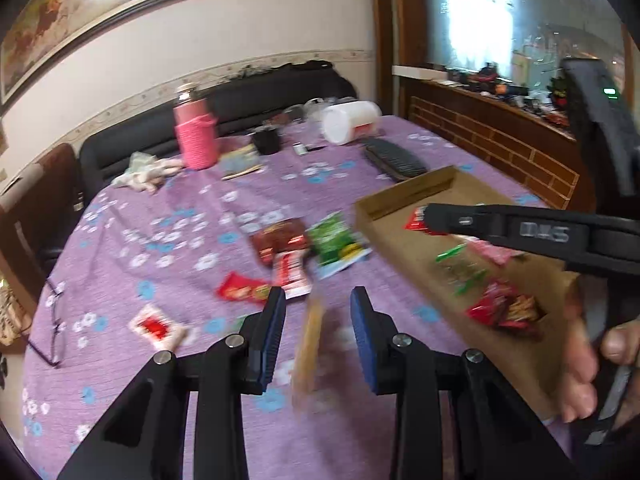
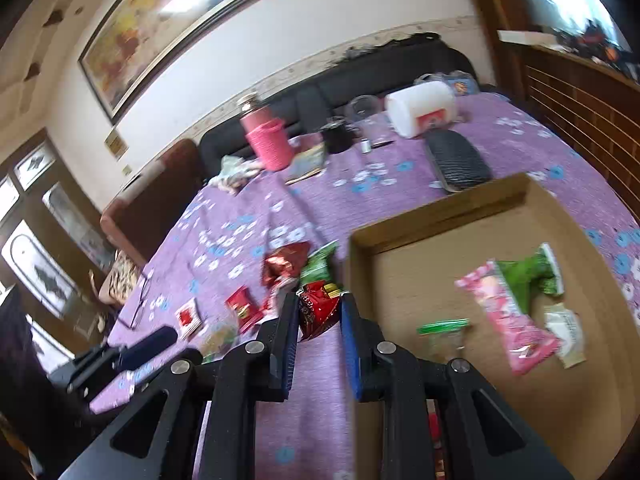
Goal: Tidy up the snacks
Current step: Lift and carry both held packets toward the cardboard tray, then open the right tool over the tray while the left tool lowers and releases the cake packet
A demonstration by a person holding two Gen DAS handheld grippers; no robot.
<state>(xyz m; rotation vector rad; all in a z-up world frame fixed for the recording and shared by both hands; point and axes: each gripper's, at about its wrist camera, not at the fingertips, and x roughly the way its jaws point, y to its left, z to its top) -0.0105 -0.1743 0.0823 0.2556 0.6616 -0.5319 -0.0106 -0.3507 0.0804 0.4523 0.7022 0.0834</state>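
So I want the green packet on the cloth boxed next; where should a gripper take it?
Judging by its pose, grip the green packet by its pale lower edge, coming from the near side. It lies flat, and that edge sticks out free, while the dark red packet crowds its left side and the cardboard box stands close on its right.

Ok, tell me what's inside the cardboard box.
Inside the cardboard box: a pink packet, a green packet, a green-topped clear bag and a whitish wrapper. The right gripper hides the near corner.
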